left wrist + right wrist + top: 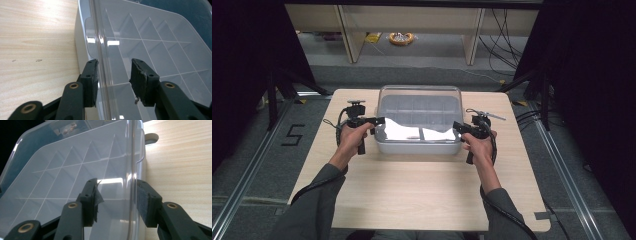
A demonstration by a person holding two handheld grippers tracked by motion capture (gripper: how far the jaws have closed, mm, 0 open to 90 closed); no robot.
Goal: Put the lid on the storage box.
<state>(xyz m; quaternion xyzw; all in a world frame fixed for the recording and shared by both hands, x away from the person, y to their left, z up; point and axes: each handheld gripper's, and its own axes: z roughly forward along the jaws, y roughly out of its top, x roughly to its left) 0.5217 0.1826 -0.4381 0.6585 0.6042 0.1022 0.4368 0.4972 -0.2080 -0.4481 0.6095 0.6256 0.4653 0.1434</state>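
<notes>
**benchguy:** ok so what's actually on your table right now? count it out for me.

**me:** One box (420, 120), that's it. Clear plastic, with one see-through lid (420, 102) on top and a white tub underneath. It sits in the middle of the far half of my wooden table (412, 185). Through the lid I can see a grid of dividers, so lots of little compartments, but I can't count them properly because of glare on the near part.

**benchguy:** and your tools?

**me:** Two of them, one per hand. My left gripper (377, 120) is at the box's left end, my right gripper (457, 127) at its right end, so the box is between them.

**benchguy:** clamped or not?

**me:** Neither is squeezed. In the left gripper view (114, 78) the jaws are spread with the lid's edge running up between them; one pad (93, 80) is on the outside by the tub wall, the other over the lid. Same deal in the right gripper view (116, 201): jaws apart, lid edge in the gap, nothing pinched.

**benchguy:** anything else?

**me:** Past the table there's one orange coil (401, 38) lying on the floor.
</notes>
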